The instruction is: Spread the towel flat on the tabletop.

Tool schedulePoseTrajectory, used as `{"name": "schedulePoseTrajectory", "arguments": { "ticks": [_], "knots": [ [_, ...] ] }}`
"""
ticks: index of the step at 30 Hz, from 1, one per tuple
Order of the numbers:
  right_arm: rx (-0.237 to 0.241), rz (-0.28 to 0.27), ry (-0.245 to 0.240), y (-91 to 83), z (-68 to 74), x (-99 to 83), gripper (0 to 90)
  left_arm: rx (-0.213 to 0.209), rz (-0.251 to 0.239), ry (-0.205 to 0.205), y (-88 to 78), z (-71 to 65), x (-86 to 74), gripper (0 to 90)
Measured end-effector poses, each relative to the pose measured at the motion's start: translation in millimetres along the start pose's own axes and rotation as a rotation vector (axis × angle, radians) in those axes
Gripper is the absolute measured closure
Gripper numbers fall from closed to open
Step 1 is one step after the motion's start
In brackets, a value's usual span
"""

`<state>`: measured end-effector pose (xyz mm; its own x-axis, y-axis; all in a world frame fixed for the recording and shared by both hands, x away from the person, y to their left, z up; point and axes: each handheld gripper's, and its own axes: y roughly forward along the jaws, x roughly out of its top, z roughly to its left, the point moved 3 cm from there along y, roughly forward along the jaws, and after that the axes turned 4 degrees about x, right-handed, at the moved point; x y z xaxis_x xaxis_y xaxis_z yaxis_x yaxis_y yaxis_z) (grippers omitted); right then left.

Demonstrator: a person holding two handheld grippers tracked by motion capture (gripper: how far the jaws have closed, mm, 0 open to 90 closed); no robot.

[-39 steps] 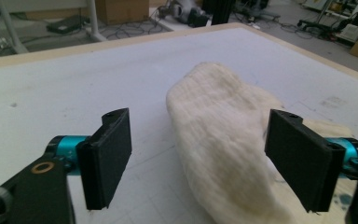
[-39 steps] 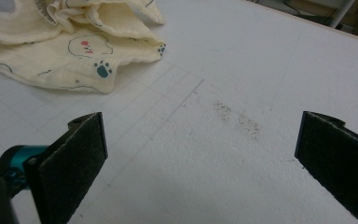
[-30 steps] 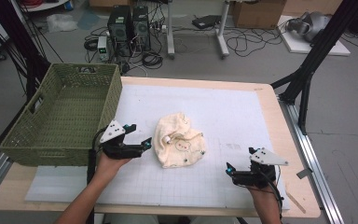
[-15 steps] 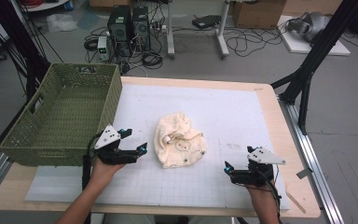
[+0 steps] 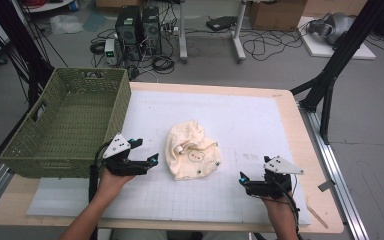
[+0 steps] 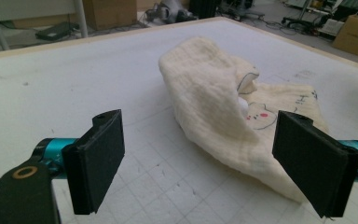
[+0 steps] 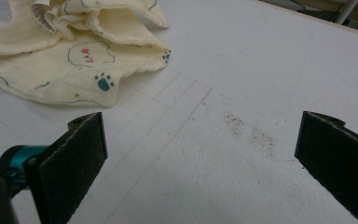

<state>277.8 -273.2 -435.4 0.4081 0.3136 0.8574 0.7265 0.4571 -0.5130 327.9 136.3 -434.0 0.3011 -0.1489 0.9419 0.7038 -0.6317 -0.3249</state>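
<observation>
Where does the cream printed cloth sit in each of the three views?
High view: cream printed cloth crumpled at the table's centre, between both hand-held grippers.
Left gripper view: centre to right, raised fold, reaching the right jaw.
Right gripper view: upper left, beyond the left jaw.
Shared landmark: the round face print.

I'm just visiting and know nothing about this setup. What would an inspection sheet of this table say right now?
Surface: white gridded mat on a wooden table; a brownish smudge on the mat.
Job's things: crumpled cream cloth with small printed animal faces and paw prints, lying mid-mat; green woven basket at the table's left edge, apart from the cloth.
Clutter: nothing seen on the mat.
Grippers: left tool open, close beside the cloth, not touching; right tool open, farther off over bare mat.
Cables: one trails from each tool; a tangle on the floor.
Surroundings: computer towers, cardboard boxes, black frame legs.
</observation>
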Motion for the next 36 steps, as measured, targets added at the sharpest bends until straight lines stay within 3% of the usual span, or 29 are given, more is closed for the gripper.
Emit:
{"name": "schedulePoseTrajectory", "arguments": {
  "ticks": [5,9,15,20,22,26,28,32,36],
  "knots": [
    [0.001,0.004,-0.001,0.8,-0.3,-1.4,1.3,-0.008,0.012,0.0,4.8,-4.5,1.6,17.3],
    [0.001,0.003,-0.003,-1.4,-0.7,-2.8,1.4,-0.025,0.049,0.013,17.1,-13.4,1.8,18.6],
    [-0.011,-0.009,-0.01,-4.1,0.0,-2.1,4.7,-0.077,0.099,0.04,37.3,-27.8,4.5,35.7],
    [-0.004,0.002,-0.009,-1.8,-0.2,-3.3,4.7,-0.048,0.162,0.089,57.1,-34.9,5.1,41.7],
    [-0.002,0.005,-0.007,-1.7,0.5,-3.0,4.8,-0.024,0.19,0.112,63.7,-34.8,3.4,47.9],
    [0.003,0.0,-0.007,-1.6,1.3,-2.3,5.0,0.031,0.244,0.167,69.1,-32.2,-2.5,78.2],
    [0.009,0.003,-0.008,-1.1,1.7,-2.9,5.5,0.033,0.228,0.149,65.0,-29.4,-2.1,83.4],
    [0.024,0.01,-0.004,2.6,3.1,-2.9,6.9,0.008,0.19,0.075,50.2,-21.1,-0.1,83.5],
    [0.058,0.017,-0.052,10.3,8.7,1.0,14.9,0.008,0.148,0.031,34.3,-12.0,-1.0,83.7]
  ]
}}
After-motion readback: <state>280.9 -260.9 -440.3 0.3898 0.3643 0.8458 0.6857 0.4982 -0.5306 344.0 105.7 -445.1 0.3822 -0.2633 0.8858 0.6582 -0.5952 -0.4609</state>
